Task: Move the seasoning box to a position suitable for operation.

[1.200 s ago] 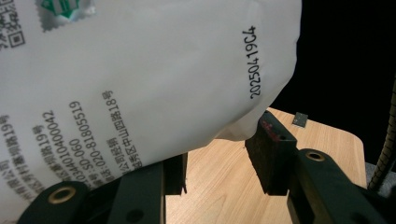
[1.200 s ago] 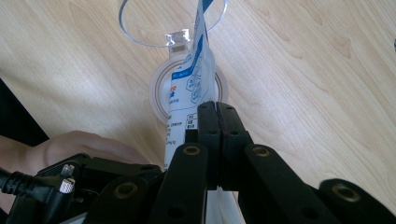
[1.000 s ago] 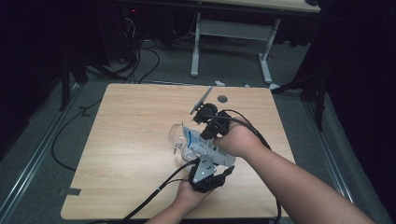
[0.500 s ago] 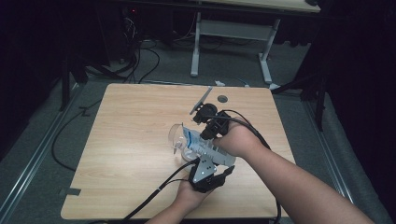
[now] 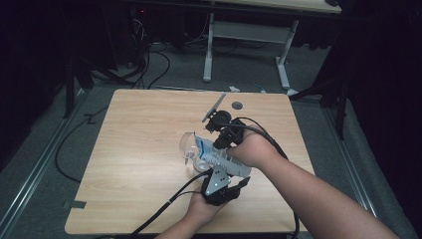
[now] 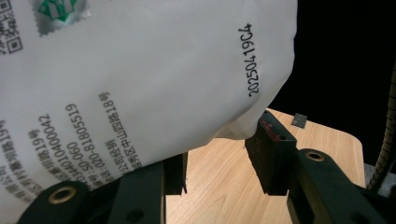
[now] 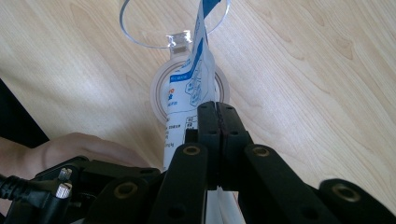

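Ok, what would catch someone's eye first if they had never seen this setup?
The white and blue printed pouch, held near the table's middle over a clear plastic cup. The right gripper pinches its edge with fingers shut, while the left gripper sits under it, the pouch between its fingers.

The table (image 5: 149,149) is light wood with a smooth, dull top. The cup (image 7: 140,32) is clear, shiny plastic. The bag (image 6: 140,70) is soft white plastic with printed letters, a little shiny. The gripper fingers (image 6: 271,154) are black, dull and rubbery.
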A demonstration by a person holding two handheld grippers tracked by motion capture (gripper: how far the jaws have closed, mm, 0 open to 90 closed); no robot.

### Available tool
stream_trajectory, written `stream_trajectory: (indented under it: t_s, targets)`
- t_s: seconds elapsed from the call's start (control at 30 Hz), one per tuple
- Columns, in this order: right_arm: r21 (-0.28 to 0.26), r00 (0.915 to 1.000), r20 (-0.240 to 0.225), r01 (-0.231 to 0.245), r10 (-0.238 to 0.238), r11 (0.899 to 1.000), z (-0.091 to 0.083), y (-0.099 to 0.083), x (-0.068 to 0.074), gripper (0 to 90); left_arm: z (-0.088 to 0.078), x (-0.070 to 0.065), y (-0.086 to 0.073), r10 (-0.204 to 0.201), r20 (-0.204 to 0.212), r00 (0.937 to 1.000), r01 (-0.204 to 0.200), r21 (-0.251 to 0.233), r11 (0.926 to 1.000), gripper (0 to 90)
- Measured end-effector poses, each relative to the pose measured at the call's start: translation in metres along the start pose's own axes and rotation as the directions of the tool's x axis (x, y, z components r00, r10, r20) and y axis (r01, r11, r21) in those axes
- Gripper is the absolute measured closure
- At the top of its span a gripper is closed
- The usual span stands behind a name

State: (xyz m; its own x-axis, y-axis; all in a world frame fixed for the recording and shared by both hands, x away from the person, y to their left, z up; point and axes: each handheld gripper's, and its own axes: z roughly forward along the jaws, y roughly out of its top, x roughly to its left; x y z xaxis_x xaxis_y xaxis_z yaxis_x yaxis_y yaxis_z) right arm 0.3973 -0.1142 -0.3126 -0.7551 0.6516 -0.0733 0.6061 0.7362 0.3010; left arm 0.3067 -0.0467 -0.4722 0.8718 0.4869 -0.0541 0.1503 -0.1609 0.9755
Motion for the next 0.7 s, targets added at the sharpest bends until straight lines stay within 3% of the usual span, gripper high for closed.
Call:
stream_trajectory:
  t_s: [0.7]
  targets:
    - [0.003, 0.9999, -0.003, 0.011, -0.011, 1.000, 0.0027, 0.0005, -0.0003, 89.9, 0.0000, -0.0006, -0.0003, 0.002, 0.002, 1.0000, -0.002, 0.001, 1.0000, 60.4]
